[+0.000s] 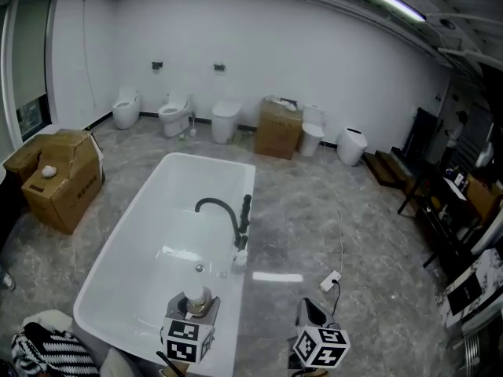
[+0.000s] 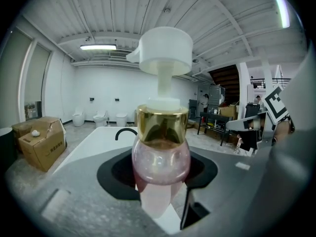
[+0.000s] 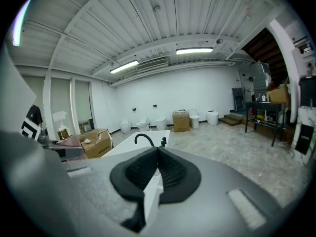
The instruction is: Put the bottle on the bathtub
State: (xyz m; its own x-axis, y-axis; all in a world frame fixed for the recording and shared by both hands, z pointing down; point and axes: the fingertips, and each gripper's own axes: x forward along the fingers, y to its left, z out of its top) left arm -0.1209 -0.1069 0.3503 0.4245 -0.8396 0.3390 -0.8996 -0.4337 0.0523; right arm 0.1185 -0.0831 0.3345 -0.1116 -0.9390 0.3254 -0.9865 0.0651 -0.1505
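Observation:
My left gripper [image 2: 160, 181] is shut on a pink pump bottle [image 2: 161, 152] with a gold collar and a white pump head; it stands upright between the jaws. In the head view the bottle [image 1: 197, 299] sits above the near end of the white bathtub [image 1: 126, 238]. A black curved faucet [image 1: 224, 210] rises from the tub's right rim. My right gripper [image 3: 157, 169] is shut with nothing in it, and hangs over the floor to the right of the tub [image 3: 148, 138]; its marker cube [image 1: 321, 345] shows at the bottom.
Cardboard boxes [image 1: 63, 175] stand left of the tub. Toilets [image 1: 174, 114] and another box [image 1: 278, 128] line the far wall. A white cable and plug [image 1: 331, 277] lie on the floor right of the tub. Dark furniture [image 1: 448, 210] fills the right side.

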